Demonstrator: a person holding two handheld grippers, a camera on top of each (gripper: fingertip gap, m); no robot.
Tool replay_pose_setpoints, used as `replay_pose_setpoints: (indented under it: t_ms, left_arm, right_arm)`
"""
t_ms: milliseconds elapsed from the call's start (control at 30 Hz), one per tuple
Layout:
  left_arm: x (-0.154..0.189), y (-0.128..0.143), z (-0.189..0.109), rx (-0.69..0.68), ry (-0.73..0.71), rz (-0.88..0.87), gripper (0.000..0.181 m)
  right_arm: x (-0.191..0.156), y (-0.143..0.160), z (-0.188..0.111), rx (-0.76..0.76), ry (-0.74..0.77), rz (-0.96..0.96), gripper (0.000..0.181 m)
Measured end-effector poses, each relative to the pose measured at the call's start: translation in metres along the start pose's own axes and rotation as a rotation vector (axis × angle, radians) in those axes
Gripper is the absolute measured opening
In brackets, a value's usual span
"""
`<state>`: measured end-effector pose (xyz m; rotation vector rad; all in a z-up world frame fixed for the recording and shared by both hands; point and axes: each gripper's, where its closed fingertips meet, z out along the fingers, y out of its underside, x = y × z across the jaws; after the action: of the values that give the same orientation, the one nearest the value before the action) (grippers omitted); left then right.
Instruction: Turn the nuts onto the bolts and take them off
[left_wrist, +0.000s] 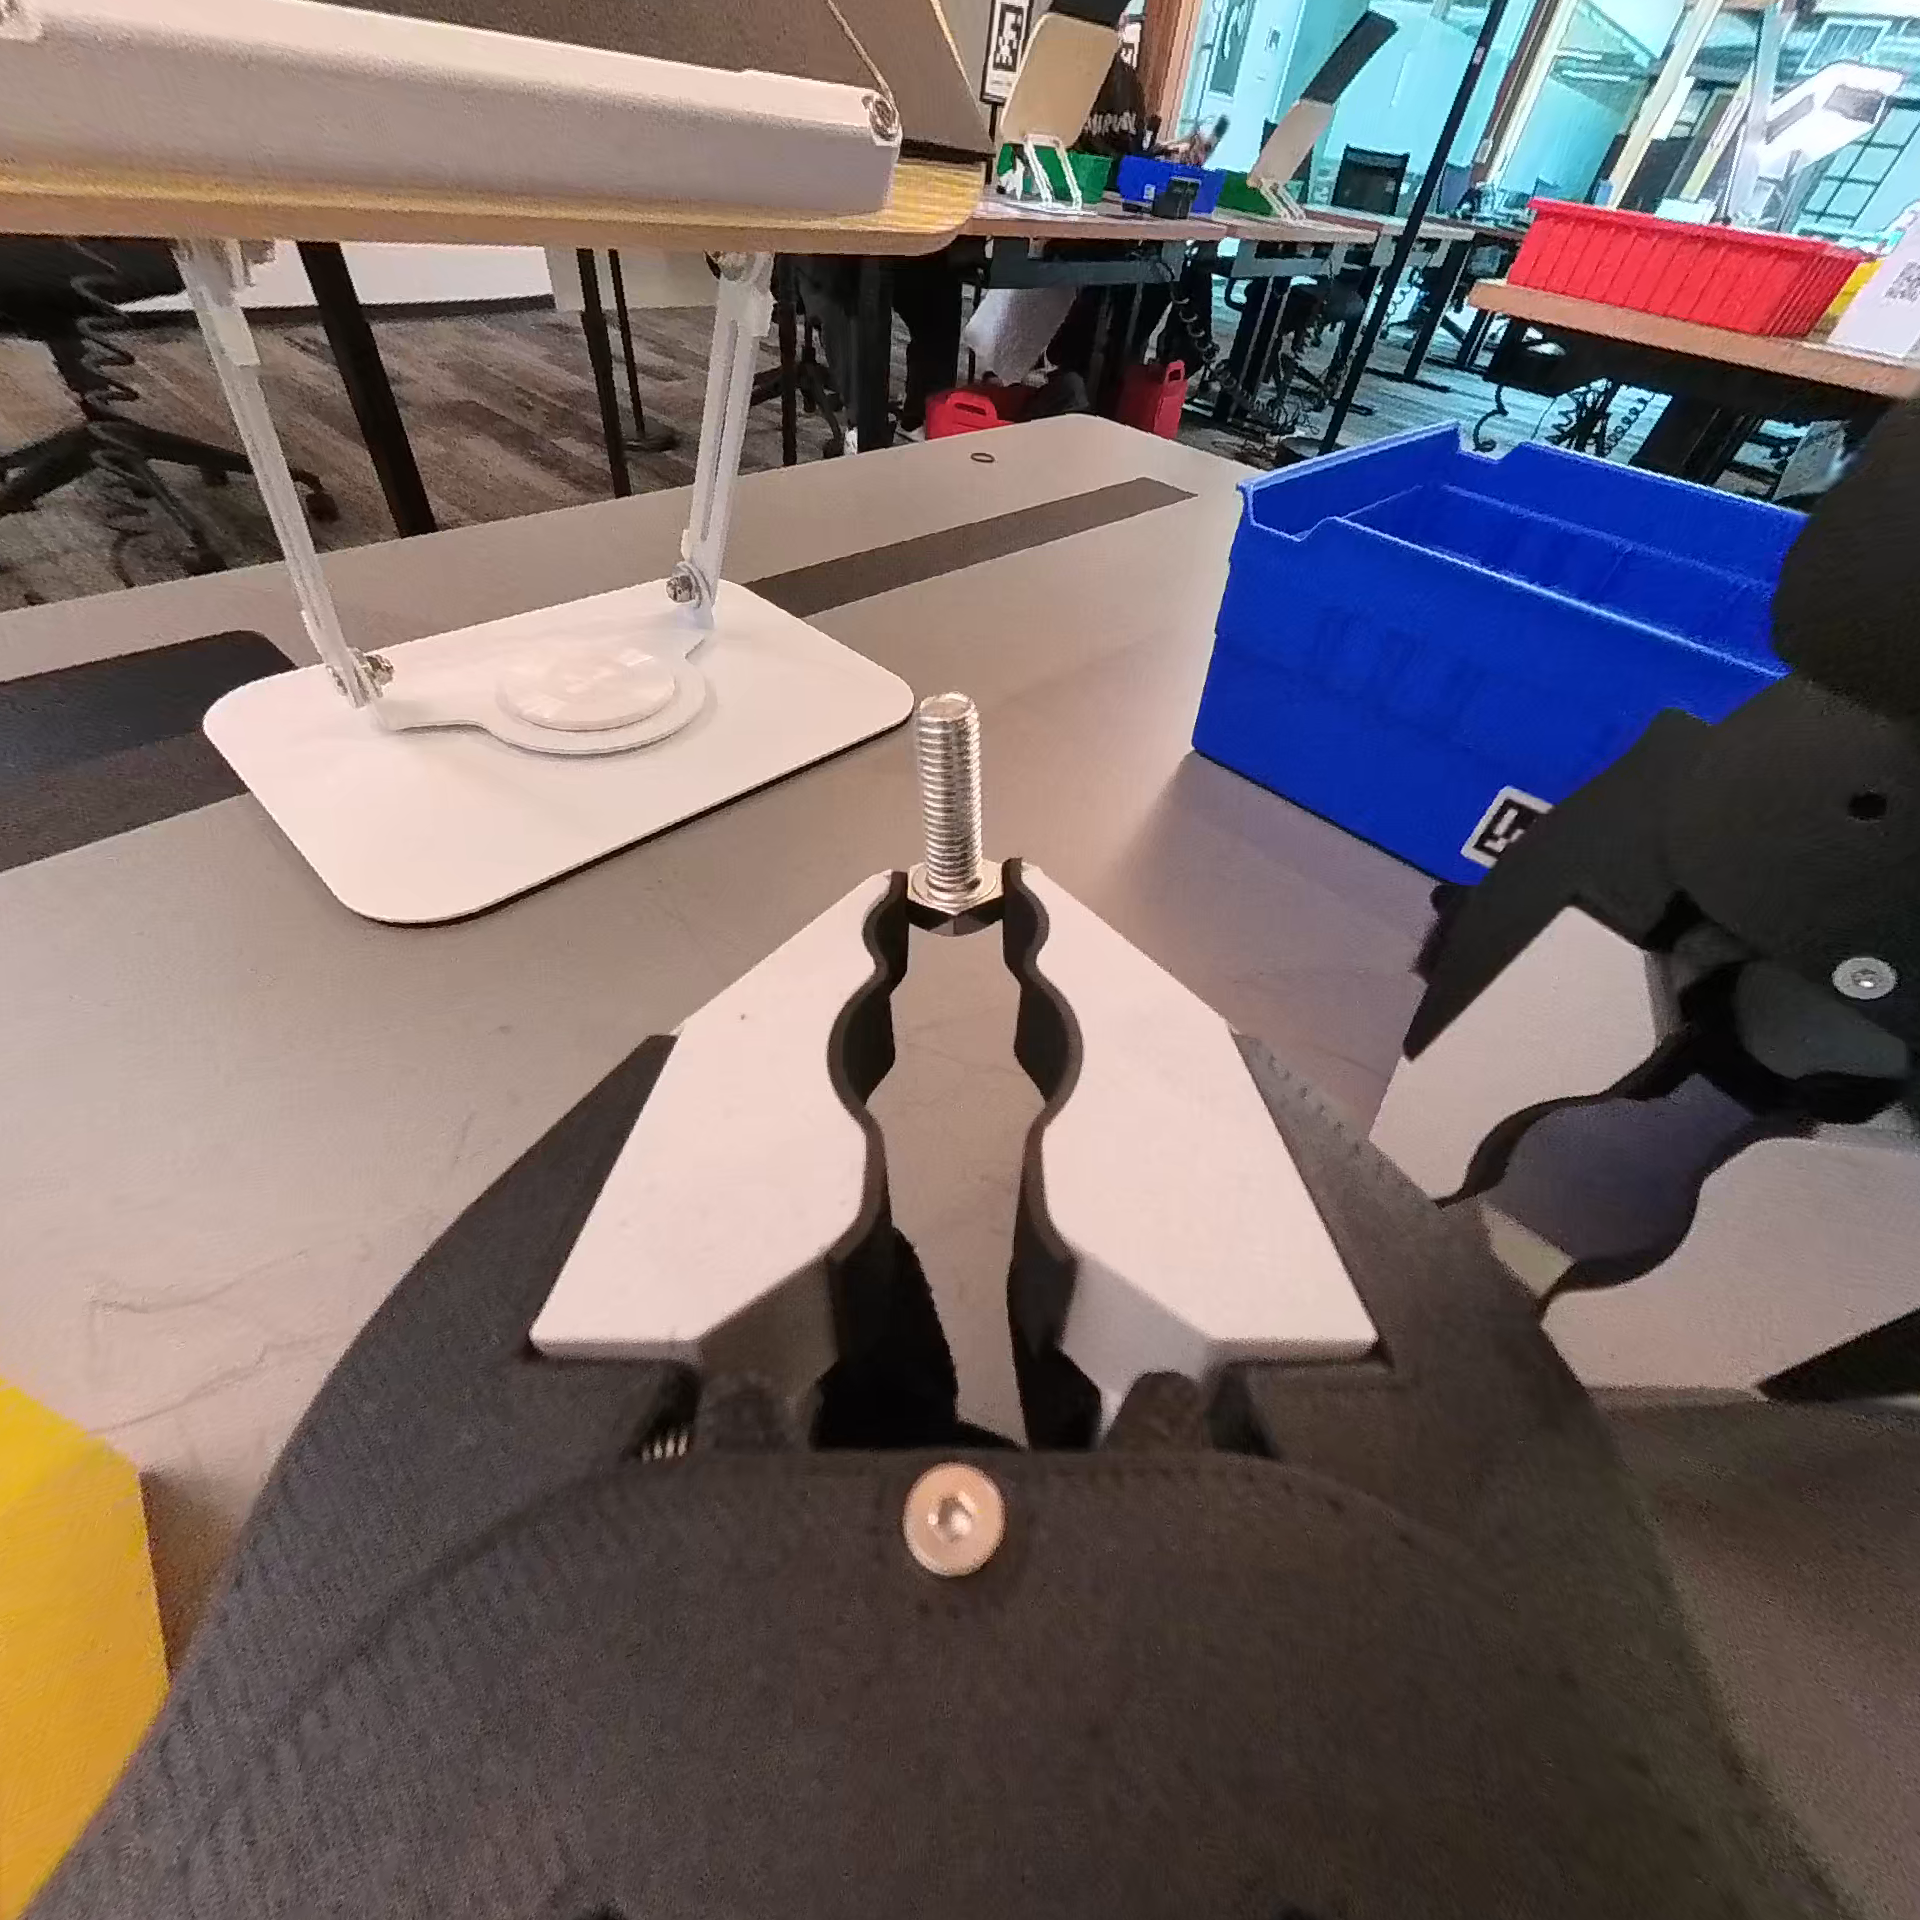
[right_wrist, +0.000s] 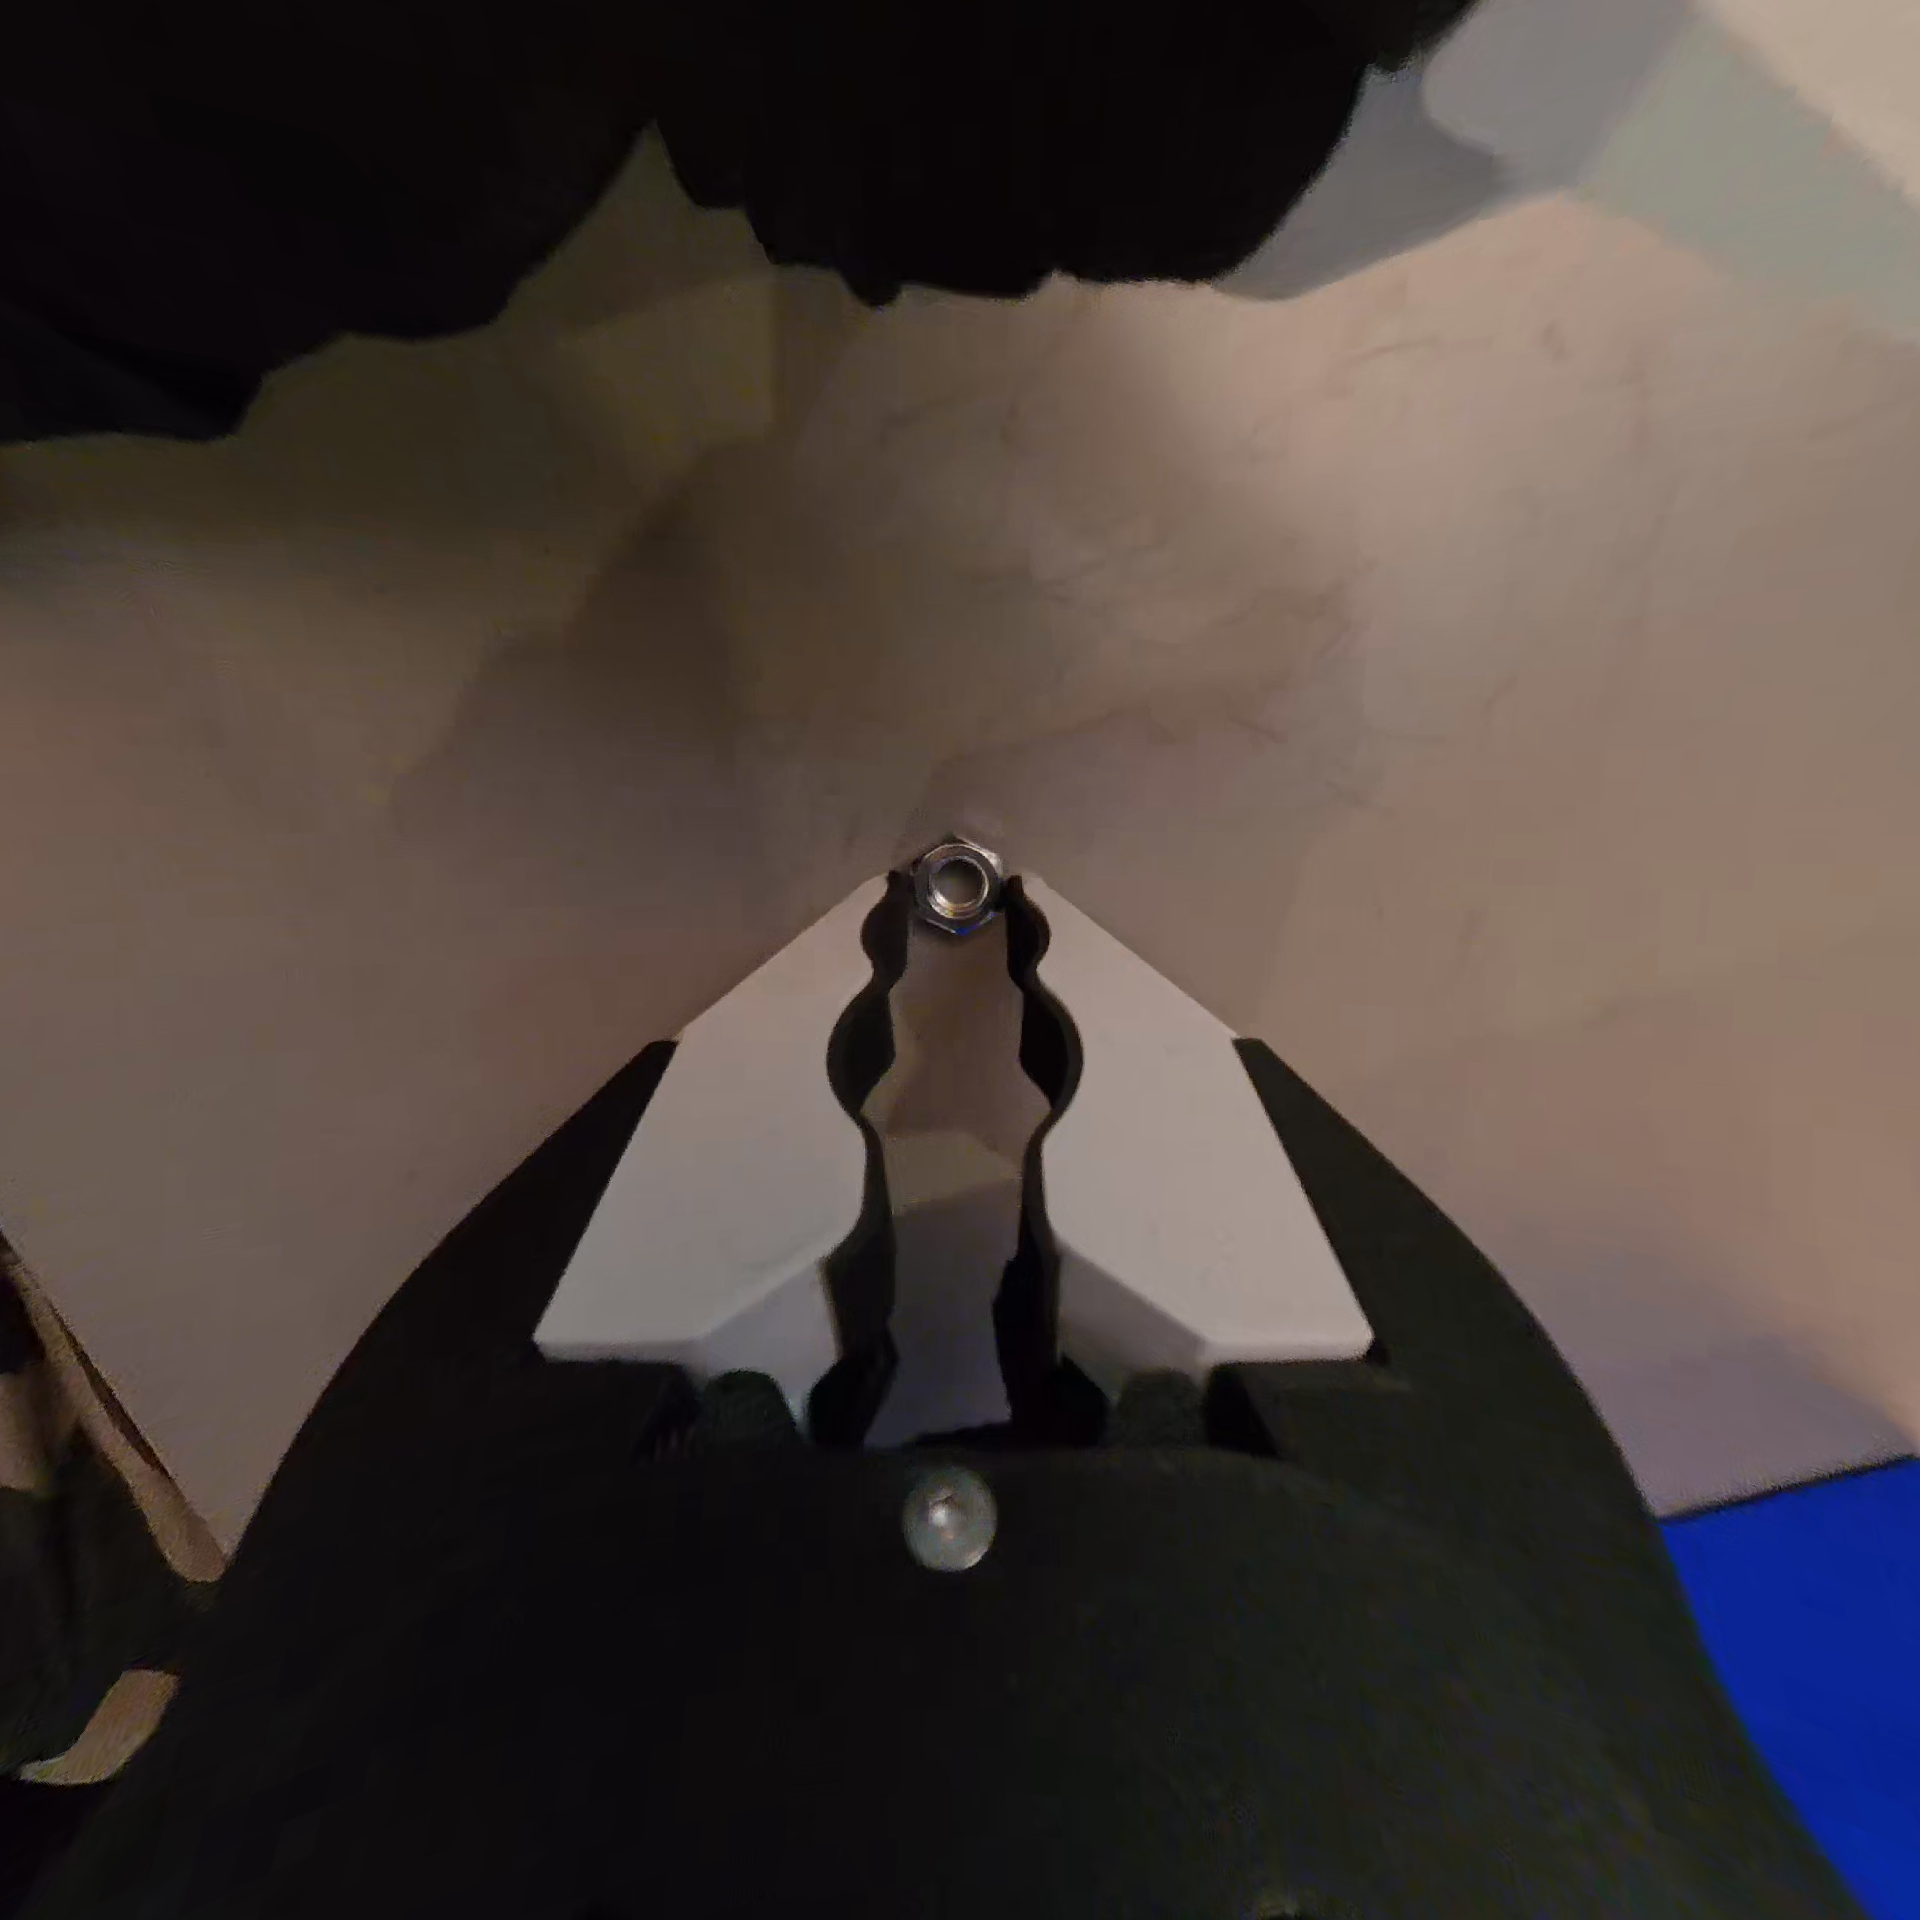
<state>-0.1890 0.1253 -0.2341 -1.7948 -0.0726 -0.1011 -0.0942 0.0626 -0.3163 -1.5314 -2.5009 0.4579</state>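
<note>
My left gripper (left_wrist: 954, 902) is shut on the hex head of a silver bolt (left_wrist: 947, 795). The bolt stands upright, its threaded shank pointing up above the fingertips. No nut is on it. My right gripper (right_wrist: 954, 902) is shut on a small silver hex nut (right_wrist: 953, 888) at its fingertips, the nut's hole facing the camera, over the grey table (right_wrist: 1351, 644). The right gripper also shows in the left wrist view (left_wrist: 1475, 1122) at the right, black, a little apart from the bolt.
A white stand base (left_wrist: 540, 769) sits on the grey table (left_wrist: 260, 1039) behind the bolt, carrying a tilted board overhead. A blue bin (left_wrist: 1475, 644) stands at the right. A yellow block (left_wrist: 62, 1621) is at the lower left. A dark shape fills the top of the right wrist view. About 15 centimeters separates my left fingertips from my right.
</note>
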Motion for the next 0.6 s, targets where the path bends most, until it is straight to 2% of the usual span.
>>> replay_pose_setpoints:
  t_ms: [167, 267, 400, 500, 600]
  left_arm:
    - [0.0023, -0.0004, 0.0007, 0.002, 0.014, -0.008, 0.016]
    - [0.0037, -0.0006, 0.0012, 0.003, 0.021, -0.006, 0.016]
    - [0.0057, -0.0005, 0.0017, 0.003, 0.030, -0.005, 0.016]
    - [0.0051, -0.0007, 0.0015, 0.006, 0.031, -0.012, 0.016]
    - [0.0049, -0.0005, 0.0016, 0.004, 0.031, -0.013, 0.016]
  right_arm:
    - [-0.0011, -0.0027, -0.0005, 0.044, 0.013, 0.006, 0.023]
    - [-0.0045, -0.0068, -0.0020, 0.103, -0.004, -0.001, 0.023]
    - [-0.0019, -0.0058, -0.0013, 0.103, -0.009, -0.018, 0.022]
    - [-0.0026, -0.0059, -0.0005, 0.096, -0.012, 0.021, 0.026]
    - [-0.0039, -0.0055, -0.0013, 0.112, -0.012, 0.142, 0.026]
